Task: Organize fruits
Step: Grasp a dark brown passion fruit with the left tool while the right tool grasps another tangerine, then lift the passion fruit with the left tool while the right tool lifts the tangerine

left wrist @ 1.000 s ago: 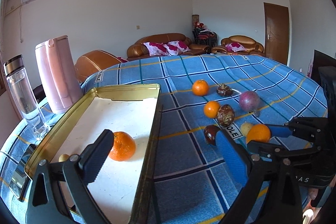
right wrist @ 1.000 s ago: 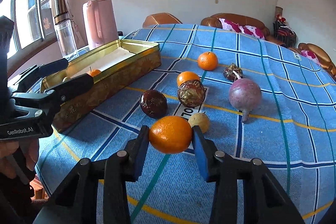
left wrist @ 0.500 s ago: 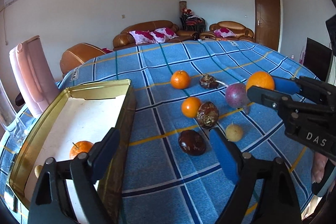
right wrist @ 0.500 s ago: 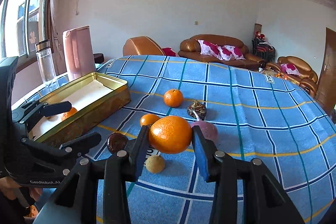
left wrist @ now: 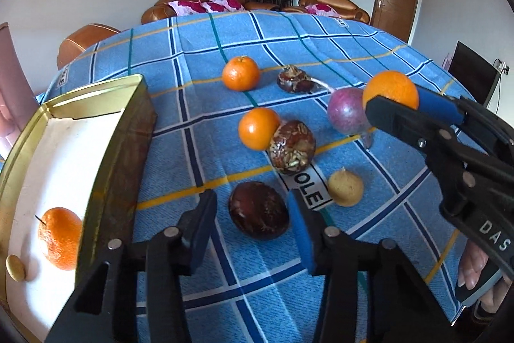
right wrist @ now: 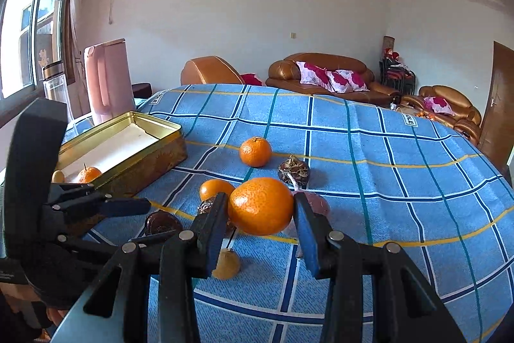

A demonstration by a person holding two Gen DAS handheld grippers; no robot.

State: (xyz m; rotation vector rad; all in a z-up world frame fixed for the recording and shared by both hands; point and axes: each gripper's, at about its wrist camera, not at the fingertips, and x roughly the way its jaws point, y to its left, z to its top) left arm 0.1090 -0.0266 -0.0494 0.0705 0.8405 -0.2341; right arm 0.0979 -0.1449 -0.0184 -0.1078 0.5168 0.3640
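Straddling dark passion fruit (left wrist: 259, 210) on worktop (left wrist: 321, 47), left hand-held gripper (left wrist: 250, 222) wide; go lower, centre before closing (round, may roll). Right hand-held gripper (right wrist: 261, 222) clamps orange (right wrist: 261, 205) aloft; tin (left wrist: 135, 105) nr left.

I see left gripper (left wrist: 250, 222) black, blue pads, silver screws; right gripper (right wrist: 261, 222) alike, white "DAS" lettering.
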